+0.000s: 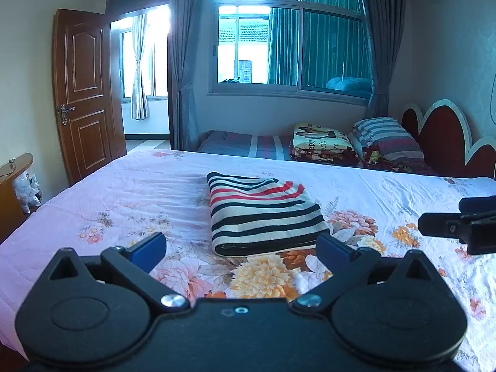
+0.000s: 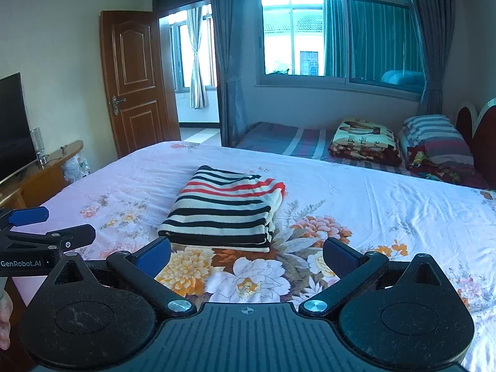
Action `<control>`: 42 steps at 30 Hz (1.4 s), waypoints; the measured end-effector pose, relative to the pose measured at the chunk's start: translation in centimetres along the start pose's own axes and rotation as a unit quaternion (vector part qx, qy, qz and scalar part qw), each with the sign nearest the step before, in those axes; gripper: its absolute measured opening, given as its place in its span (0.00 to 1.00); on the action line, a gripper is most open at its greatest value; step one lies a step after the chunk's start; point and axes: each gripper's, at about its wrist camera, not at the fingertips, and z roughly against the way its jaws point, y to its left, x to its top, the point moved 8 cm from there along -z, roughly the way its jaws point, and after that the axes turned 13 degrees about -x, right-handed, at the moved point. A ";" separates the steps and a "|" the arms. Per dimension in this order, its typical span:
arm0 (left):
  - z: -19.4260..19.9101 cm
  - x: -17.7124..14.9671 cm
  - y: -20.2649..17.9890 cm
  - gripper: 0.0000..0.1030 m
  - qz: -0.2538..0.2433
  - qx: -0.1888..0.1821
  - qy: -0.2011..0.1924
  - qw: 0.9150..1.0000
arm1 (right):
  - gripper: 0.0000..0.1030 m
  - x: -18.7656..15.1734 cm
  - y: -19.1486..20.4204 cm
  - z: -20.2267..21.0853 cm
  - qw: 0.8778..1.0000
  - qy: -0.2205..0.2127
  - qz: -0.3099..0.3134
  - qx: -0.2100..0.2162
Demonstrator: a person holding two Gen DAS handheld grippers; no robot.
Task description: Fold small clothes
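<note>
Both my left tongs [image 1: 241, 248] and right tongs [image 2: 248, 255] gape empty before the folded striped garment [image 1: 263, 214]; careless nudges could spill its layers.

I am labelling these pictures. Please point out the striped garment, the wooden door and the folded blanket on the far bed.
striped garment [image 2: 223, 207]: right wrist view, middle of its top face.
wooden door [image 1: 83, 93]: left wrist view, centre panel.
folded blanket [image 2: 365, 141]: right wrist view, printed top.
</note>
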 end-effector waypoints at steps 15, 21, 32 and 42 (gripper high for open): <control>-0.4 0.3 -0.3 0.99 -0.009 -0.004 0.000 1.000 | 1.00 -0.1 -0.1 -0.1 1.000 -0.001 0.001 -0.002; -0.5 0.2 -0.2 0.99 -0.007 -0.002 0.000 1.000 | 1.00 0.0 0.0 -0.1 1.000 0.000 -0.001 0.002; -0.5 0.1 -0.1 0.99 -0.008 -0.003 0.000 1.000 | 1.00 0.2 0.2 -0.3 1.000 -0.001 0.000 0.004; -0.6 0.2 0.0 0.99 -0.009 -0.006 -0.003 1.000 | 1.00 0.3 0.1 -0.3 1.000 -0.004 0.006 0.002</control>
